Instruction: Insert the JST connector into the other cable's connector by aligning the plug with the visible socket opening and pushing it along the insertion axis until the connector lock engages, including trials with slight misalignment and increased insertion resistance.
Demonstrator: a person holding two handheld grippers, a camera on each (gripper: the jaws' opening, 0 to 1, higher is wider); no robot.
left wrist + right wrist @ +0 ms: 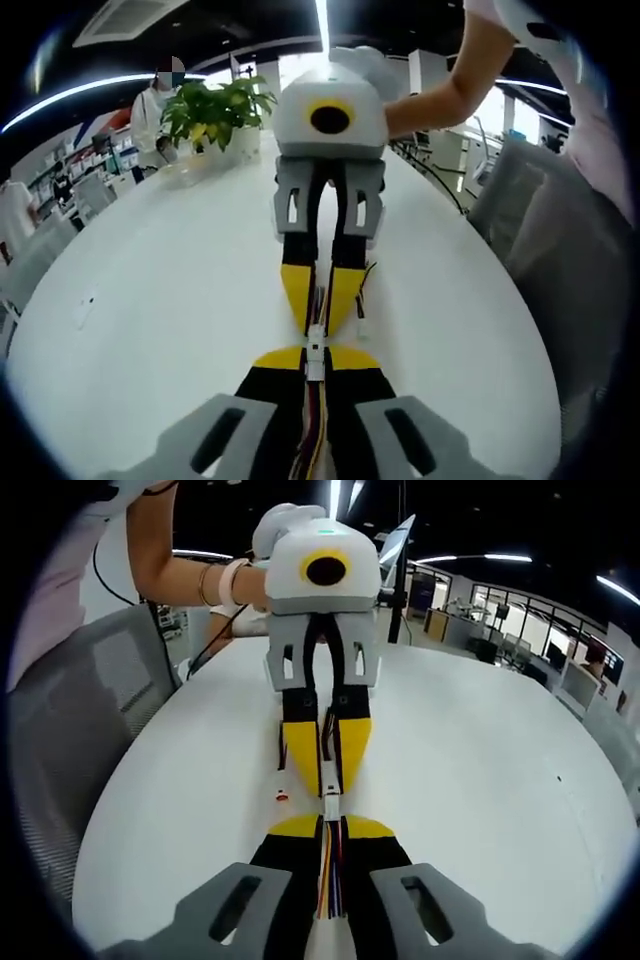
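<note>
The two small white JST housings meet nose to nose between the facing grippers, just above the white table (150, 300). In the left gripper view the plug connector (316, 352) sits at six o'clock from the picture's centre, a short white block with a bundle of red, yellow and dark wires (312, 430) trailing down between the near jaws. In the right gripper view the other cable's connector (331, 805) shows just below centre, its multicoloured wires (331, 880) running toward six o'clock. The housings look butted together or partly joined; how deep one sits in the other, I cannot tell. The left gripper (316, 362) is closed tight on its connector, yellow jaw tips pinching it from either side. The right gripper (331, 825) is likewise clamped on its own connector, and it appears across the table in the left gripper view at twelve o'clock, yellow tips pointing down at the joint. A loose second connector end (360, 322) hangs just beside the joint at about three o'clock. A tiny red-and-white scrap (282, 797) lies on the table at nine o'clock from the joint. A potted plant (215, 112) stands at the far edge, around eleven o'clock, and a grey chair (90, 710) flanks the table.
</note>
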